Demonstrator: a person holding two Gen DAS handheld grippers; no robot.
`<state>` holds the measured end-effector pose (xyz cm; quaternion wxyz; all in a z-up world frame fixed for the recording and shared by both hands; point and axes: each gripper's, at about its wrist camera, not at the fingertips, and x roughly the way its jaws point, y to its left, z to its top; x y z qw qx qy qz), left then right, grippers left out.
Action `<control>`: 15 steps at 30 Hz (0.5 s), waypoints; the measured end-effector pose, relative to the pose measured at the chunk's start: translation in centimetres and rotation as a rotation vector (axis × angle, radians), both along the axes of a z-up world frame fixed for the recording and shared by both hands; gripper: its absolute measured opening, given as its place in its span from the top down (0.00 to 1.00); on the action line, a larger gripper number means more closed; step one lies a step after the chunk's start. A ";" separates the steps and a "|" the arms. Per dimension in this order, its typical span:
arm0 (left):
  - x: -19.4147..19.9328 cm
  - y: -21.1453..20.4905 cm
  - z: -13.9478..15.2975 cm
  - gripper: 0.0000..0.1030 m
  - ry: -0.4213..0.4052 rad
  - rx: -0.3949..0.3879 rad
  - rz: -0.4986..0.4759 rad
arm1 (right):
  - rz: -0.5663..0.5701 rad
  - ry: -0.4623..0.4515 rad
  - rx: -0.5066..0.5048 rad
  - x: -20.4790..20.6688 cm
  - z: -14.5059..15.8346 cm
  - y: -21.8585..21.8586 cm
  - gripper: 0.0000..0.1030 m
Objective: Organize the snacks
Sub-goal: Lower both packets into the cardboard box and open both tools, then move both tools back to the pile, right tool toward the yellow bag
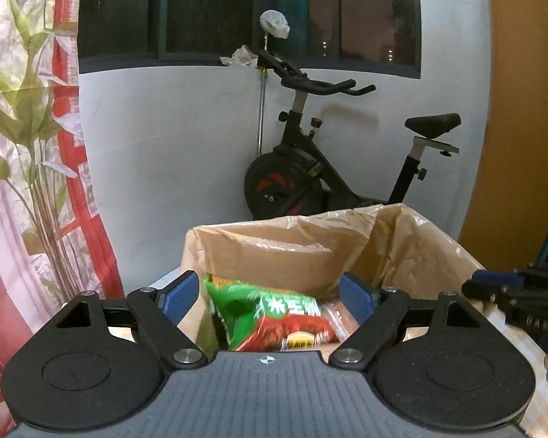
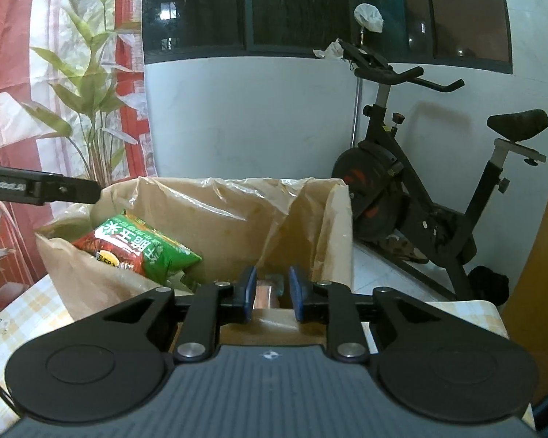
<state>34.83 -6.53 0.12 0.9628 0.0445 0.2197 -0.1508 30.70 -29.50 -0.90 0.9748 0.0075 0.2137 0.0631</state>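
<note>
A cardboard box point(image 1: 195, 246) lined with thin plastic stands before both grippers. A green and red snack bag point(image 1: 274, 314) lies tilted inside it. My left gripper point(image 1: 268, 295) hangs at the box's near edge, open wide, with the bag beyond its pads and untouched. A finger of my right gripper point(image 1: 493, 280) shows at the right. In the right wrist view the same bag point(image 2: 139, 244) leans in the box's point(image 2: 343, 200) left part. My right gripper point(image 2: 272, 292) stands open by a narrow gap over the near rim, with a small copper-coloured packet point(image 2: 266, 292) showing between its pads.
The box sits on a table with a yellow checked cloth point(image 2: 14, 321). Behind it are a black exercise bike point(image 2: 402, 189), a white wall under a dark window point(image 1: 208, 11), and a red and white curtain with printed leaves point(image 1: 29, 146) at the left. An orange surface point(image 1: 522, 146) borders the right.
</note>
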 end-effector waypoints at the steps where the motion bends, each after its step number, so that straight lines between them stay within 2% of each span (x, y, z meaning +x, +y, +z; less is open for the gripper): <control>1: -0.5 0.4 0.1 0.17 0.001 -0.004 -0.005 | 0.000 -0.004 0.004 -0.4 0.1 -0.2 0.78; 6: -2.8 3.2 0.4 0.17 -0.002 -0.038 0.003 | -0.002 -0.026 0.028 -2.3 0.9 -1.2 0.78; 15: -6.2 8.1 -0.7 0.17 0.012 -0.137 0.120 | -0.026 -0.070 0.041 -6.1 0.5 -1.7 0.78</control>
